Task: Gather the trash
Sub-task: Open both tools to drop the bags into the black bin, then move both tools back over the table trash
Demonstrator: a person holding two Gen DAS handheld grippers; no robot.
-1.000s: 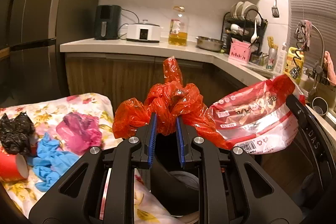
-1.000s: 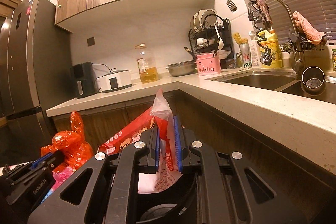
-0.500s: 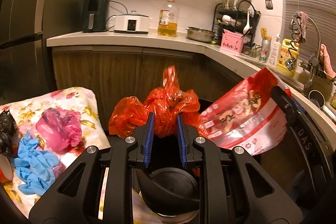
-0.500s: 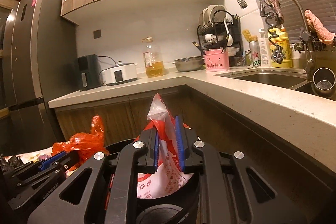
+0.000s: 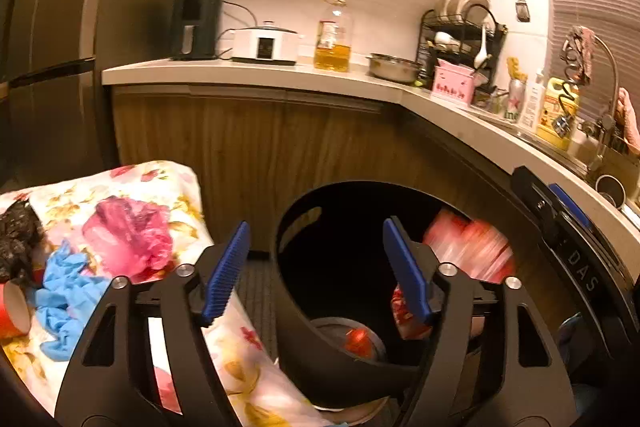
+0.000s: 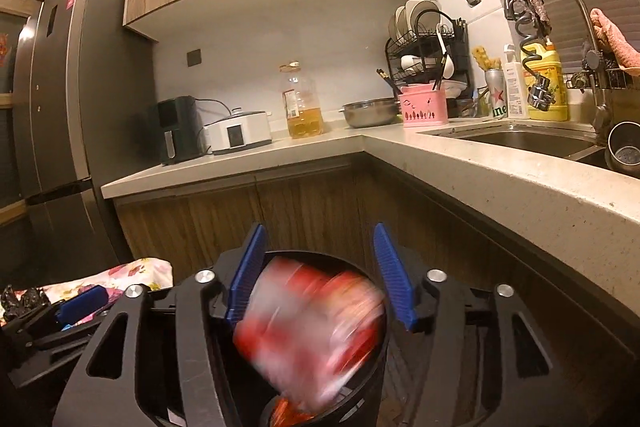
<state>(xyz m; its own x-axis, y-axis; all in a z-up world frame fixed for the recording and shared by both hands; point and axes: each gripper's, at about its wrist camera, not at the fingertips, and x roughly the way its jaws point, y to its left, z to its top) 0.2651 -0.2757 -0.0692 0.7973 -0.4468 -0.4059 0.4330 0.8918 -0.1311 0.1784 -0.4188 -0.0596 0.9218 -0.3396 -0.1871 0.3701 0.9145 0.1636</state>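
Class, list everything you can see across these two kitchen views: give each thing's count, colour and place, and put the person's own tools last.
bin: one, black, floor by cabinets
snack bag: one, red-white, blurred, at bin mouth
cloth: one, floral, left of bin
pink bag: one, on cloth
gloves: blue heap, on cloth
black bag: one, on cloth
cup: one, red, cloth edge
oil bottle: one, yellow, counter
bowl: one, steel, counter
cooker: one, white, counter
left gripper: one, black-blue, open
right gripper: one, black-blue, open
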